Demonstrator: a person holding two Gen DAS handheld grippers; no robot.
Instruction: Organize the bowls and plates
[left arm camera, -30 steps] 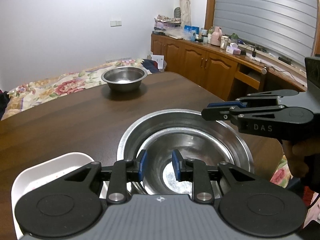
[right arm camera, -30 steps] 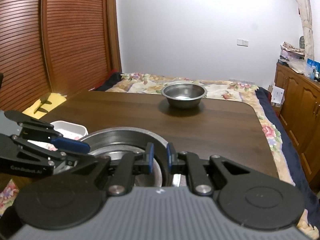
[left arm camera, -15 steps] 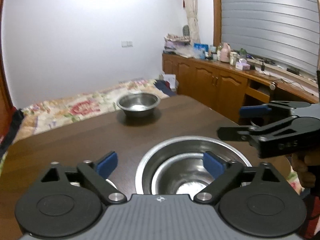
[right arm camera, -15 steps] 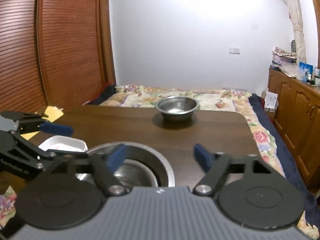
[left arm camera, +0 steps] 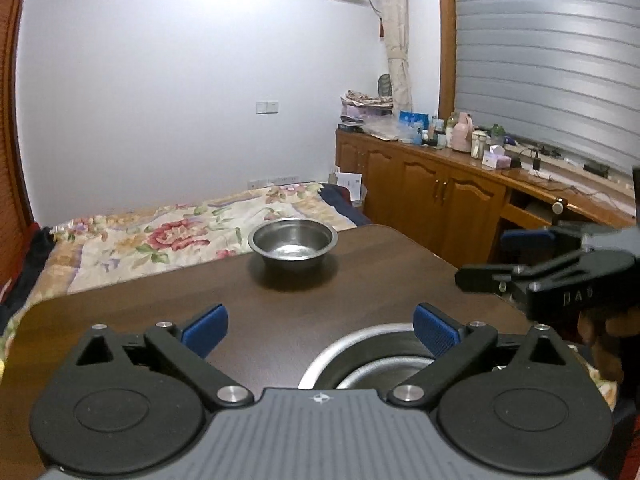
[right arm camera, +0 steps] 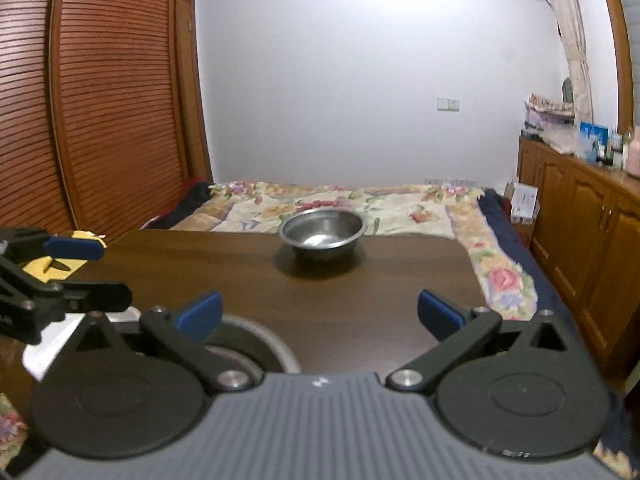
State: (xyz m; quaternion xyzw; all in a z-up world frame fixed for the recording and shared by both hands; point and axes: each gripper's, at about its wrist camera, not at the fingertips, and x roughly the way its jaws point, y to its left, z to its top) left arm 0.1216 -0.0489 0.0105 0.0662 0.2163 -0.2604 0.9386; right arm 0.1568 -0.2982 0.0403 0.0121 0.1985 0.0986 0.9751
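Both claws, left (left arm camera: 320, 326) and right (right arm camera: 320, 314), are opening, nothing between them. Nested steel bowls (left arm camera: 360, 360) sit below on the worktop (left arm camera: 300, 304) (near edge); a lone steel bowl (left arm camera: 295, 242) stands far off.

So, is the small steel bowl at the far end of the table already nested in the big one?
No, the small steel bowl sits alone at the far end of the table, apart from the big bowl near the camera.
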